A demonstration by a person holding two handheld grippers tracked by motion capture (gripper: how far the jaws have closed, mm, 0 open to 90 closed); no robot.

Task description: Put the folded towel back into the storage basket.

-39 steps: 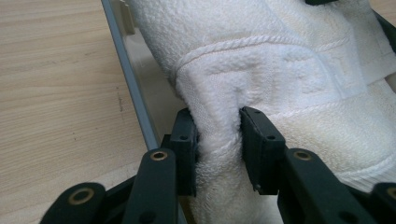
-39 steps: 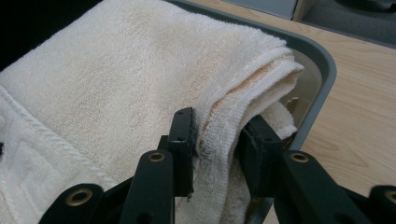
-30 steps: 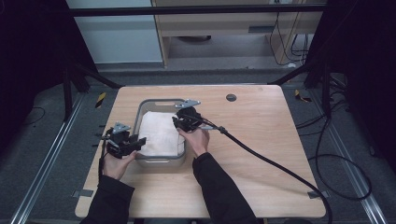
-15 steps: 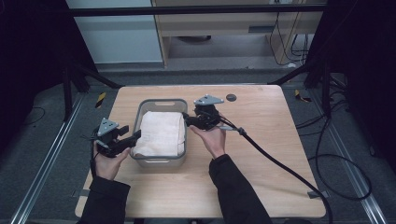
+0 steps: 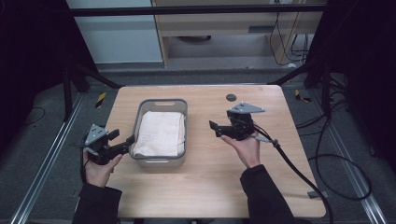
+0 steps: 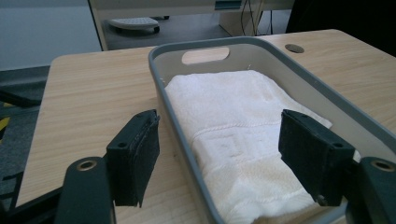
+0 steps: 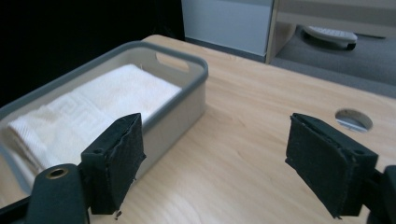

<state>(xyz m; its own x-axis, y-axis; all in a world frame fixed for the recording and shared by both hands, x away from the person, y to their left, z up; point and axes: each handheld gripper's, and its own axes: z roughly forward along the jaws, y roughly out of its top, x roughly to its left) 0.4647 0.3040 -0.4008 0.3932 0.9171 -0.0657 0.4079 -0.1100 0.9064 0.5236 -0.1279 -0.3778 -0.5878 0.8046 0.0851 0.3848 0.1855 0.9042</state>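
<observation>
A lab test bay, by the look — wooden table ringed by black frame rails (cables trailing on grey carpet)

Your bench is a light wood-grain top with rounded corners, standing on a dark grey floor. Directly on it, left of its middle, sits one grey plastic basket with handle slots in its end walls, long side running away from you, and a folded white towel lies flat inside, filling most of the bottom. Near the far edge, to the right of the basket and well apart from it, you have a round cable hole in the top.
</observation>
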